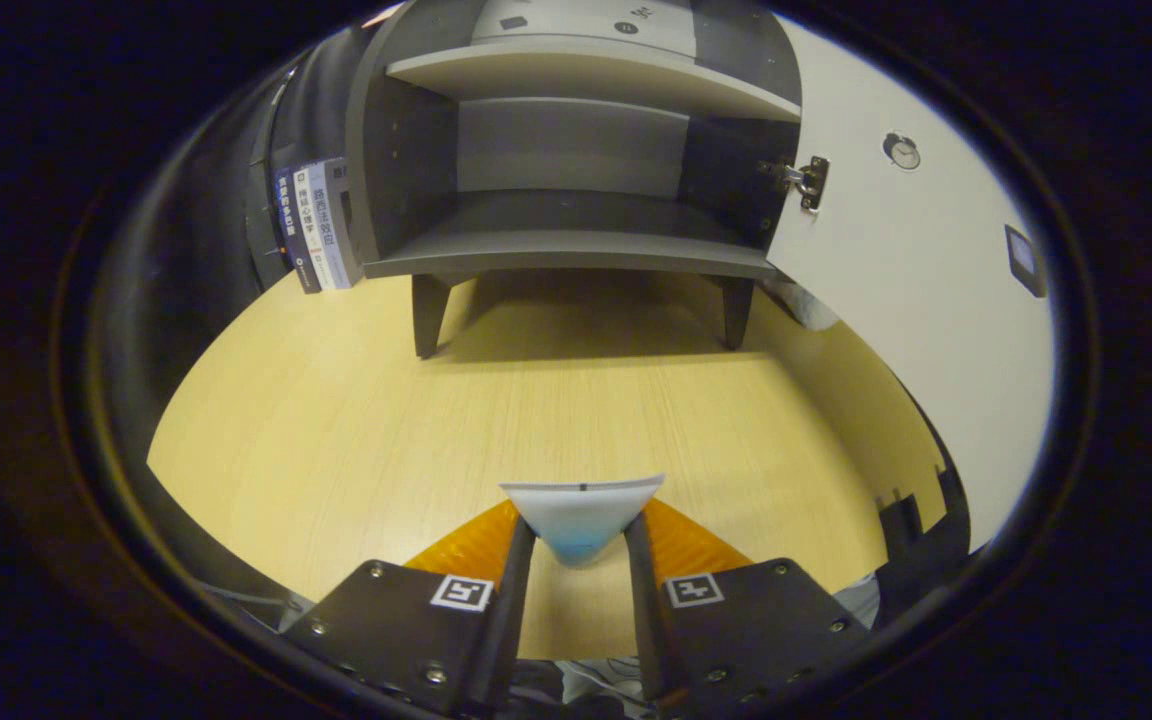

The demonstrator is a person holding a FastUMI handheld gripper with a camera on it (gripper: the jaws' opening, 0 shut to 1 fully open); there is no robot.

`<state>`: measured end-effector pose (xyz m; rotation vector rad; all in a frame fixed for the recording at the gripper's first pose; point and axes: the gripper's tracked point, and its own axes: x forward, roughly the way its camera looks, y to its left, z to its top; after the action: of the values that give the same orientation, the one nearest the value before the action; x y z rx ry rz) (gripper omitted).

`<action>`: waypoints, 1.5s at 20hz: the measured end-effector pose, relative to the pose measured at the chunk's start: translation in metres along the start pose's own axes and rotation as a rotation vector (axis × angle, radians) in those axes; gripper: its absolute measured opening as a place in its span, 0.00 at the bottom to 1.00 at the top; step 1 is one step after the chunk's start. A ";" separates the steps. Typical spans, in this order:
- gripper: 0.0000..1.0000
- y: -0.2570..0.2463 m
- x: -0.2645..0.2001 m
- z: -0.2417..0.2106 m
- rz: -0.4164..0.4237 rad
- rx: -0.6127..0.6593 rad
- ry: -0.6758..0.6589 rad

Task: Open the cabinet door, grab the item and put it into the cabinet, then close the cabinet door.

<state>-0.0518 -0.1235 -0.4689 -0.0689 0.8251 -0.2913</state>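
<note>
Booth: cabinet on wooden table

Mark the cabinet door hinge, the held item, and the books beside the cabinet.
Door hinge [806,181], gripper view: its metal plate on the open white door.
Item [581,515], gripper view: its white-blue face between the hand-held gripper [579,535] fingers.
Books [319,226], gripper view: their spines, left of the cabinet [576,251].

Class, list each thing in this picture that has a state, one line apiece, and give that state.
cabinet door: swung open to the right
cabinet: open, shelves bare
white and blue item: gripped, held above the table
tool: shut on the item, both fingers pressing
books: standing upright beside the cabinet
</note>
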 end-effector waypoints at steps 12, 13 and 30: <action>0.48 0.030 -0.048 0.107 -0.017 -0.039 -0.148; 0.48 0.031 -0.053 0.121 -0.021 -0.037 -0.169; 0.48 0.012 -0.115 0.321 -0.037 0.038 -0.522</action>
<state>0.1124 -0.0966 -0.1714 -0.1187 0.3008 -0.3063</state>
